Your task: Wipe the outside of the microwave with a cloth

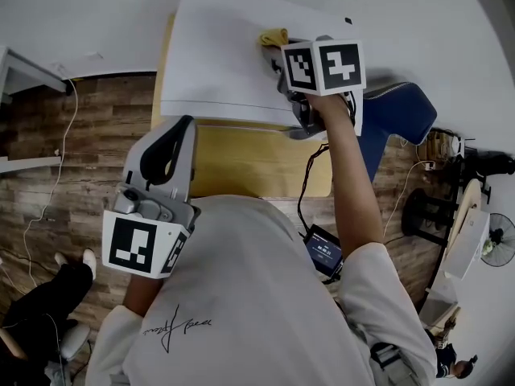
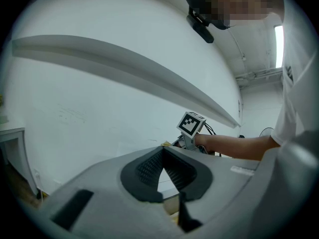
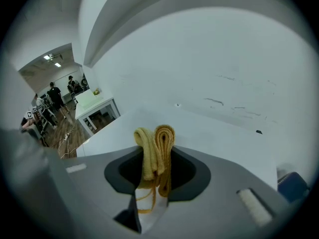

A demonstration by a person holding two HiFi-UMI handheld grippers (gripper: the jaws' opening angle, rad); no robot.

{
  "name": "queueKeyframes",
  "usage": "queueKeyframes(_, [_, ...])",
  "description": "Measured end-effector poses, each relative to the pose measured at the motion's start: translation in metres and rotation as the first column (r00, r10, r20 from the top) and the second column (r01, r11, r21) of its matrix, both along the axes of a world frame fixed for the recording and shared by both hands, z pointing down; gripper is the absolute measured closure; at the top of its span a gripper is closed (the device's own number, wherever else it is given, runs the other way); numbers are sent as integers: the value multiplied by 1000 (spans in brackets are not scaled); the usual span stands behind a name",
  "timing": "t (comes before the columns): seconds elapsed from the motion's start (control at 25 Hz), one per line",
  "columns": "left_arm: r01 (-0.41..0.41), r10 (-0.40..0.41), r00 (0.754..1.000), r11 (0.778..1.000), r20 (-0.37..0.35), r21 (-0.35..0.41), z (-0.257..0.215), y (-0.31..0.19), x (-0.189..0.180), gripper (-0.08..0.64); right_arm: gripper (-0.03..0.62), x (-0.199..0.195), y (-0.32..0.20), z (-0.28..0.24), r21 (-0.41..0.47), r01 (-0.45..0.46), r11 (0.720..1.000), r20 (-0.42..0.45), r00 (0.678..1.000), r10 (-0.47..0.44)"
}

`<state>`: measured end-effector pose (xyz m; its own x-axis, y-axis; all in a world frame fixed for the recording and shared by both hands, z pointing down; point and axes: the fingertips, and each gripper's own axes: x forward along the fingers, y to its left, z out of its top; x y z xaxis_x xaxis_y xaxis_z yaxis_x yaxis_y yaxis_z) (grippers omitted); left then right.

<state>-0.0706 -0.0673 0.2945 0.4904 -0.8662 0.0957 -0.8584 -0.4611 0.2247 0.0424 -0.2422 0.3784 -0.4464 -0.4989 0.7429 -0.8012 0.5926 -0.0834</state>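
Cloth (image 1: 273, 36), yellow and folded, sits clamped between the jaws of the right tool (image 3: 157, 138), its free end on the microwave (image 1: 225, 63) top just ahead. Judged soft, light and limp, best gripped deep across the fold. Left tool (image 2: 162, 151) is closed and empty, well back.

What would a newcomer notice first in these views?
First, the folded yellow cloth clamped in the right gripper, at the far edge of the white box-shaped microwave, which stands on a light wooden table. Next, the left gripper, shut on nothing and held near the person's chest, away from the microwave.
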Motion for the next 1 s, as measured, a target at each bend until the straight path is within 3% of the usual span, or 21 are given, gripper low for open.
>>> queueKeyframes(0.56, [64,-64,998,998,0,-13,3,-3,-34,566,474,-121,7,1,-17,169,985,73,983,-167])
queueKeyframes(1.0, [111,-111,994,994,1,-19,5,-3,-51,566,474,-185,24,-1,-38,288,957,146,949,-280])
